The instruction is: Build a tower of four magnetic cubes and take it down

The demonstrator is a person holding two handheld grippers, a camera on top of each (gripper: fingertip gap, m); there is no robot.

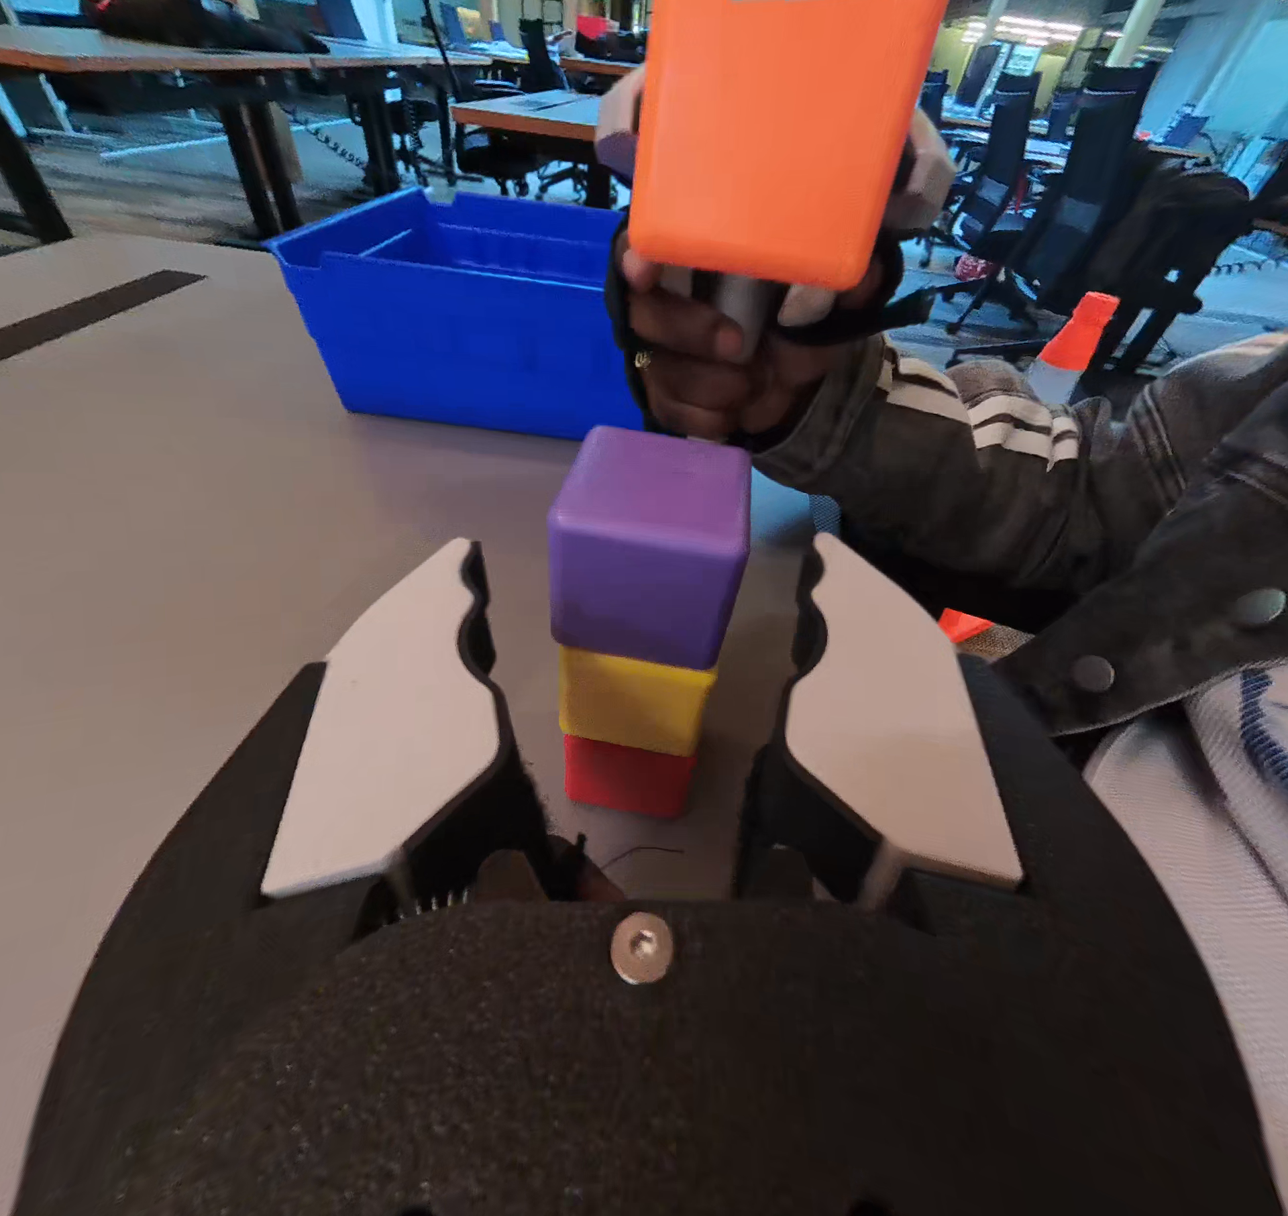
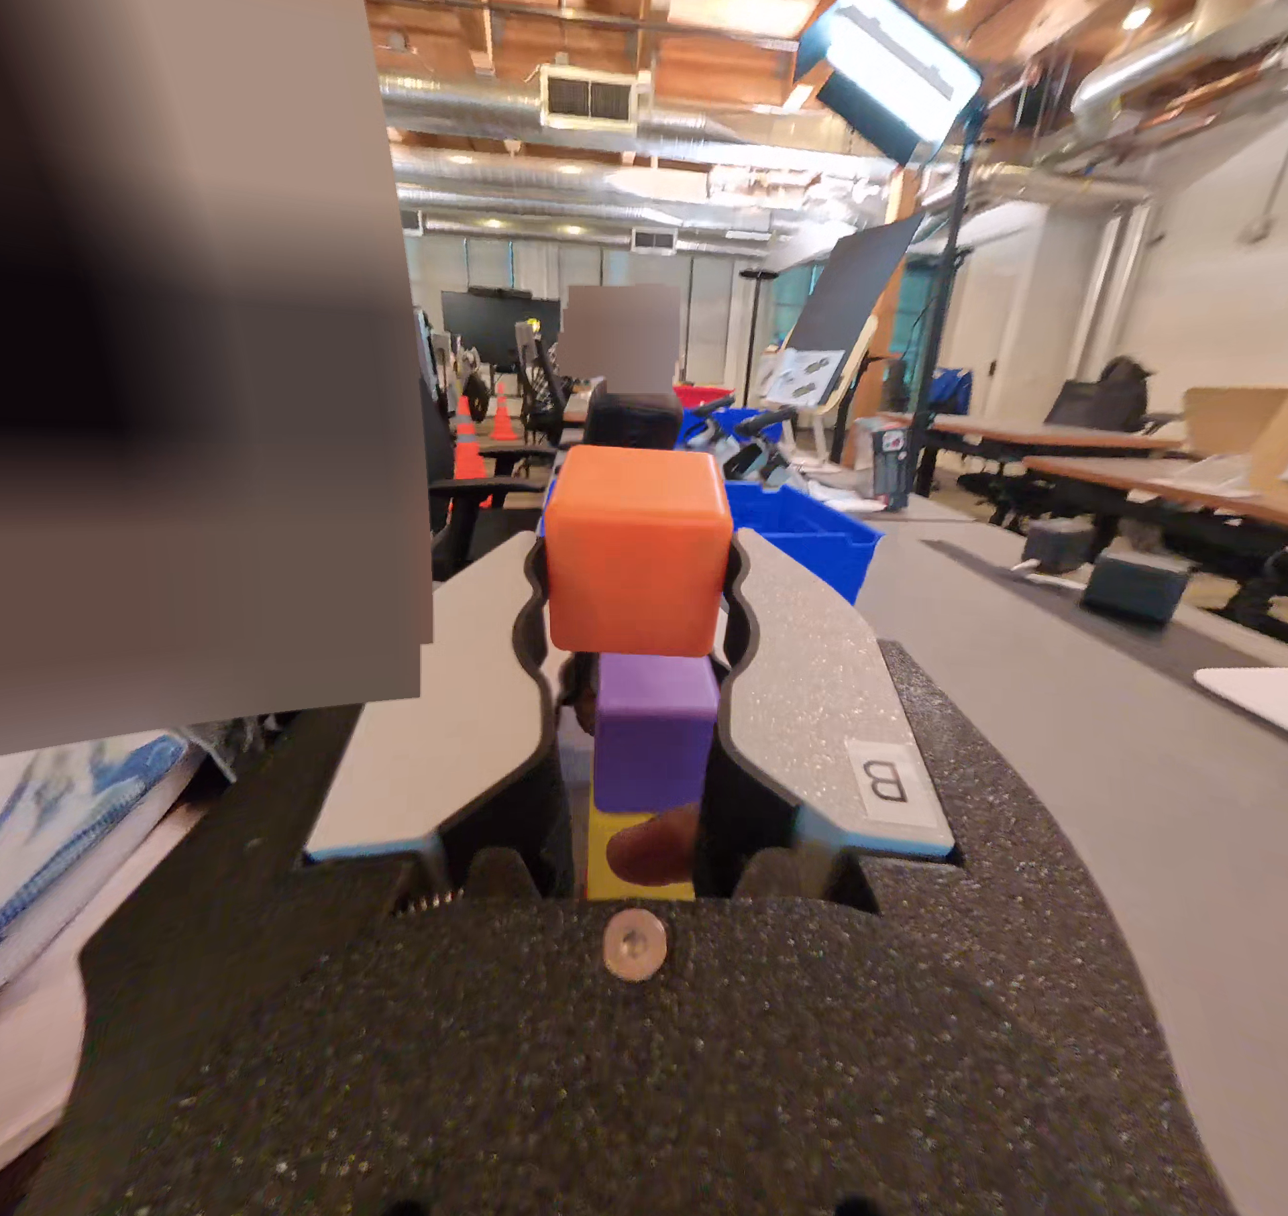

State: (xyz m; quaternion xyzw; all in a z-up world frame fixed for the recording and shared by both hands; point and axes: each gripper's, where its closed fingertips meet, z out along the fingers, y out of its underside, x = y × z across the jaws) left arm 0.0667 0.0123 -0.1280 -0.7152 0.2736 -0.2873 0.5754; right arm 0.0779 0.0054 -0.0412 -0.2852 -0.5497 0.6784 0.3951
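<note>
Both right fingers (image 2: 739, 576) pinch the orange cube (image 2: 635, 548) above the purple cube (image 1: 648, 541), your left gripper (image 1: 645, 597) gapes around the tower, so a skewed descent could let the magnets snap crooked.

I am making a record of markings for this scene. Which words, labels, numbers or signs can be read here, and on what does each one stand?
I do not copy out writing, so I only list the things that bear it.
White sticker on a finger of the right tongs: legible print.
Sheet on the far easel: too small to read.
Far box: blurred.
</note>
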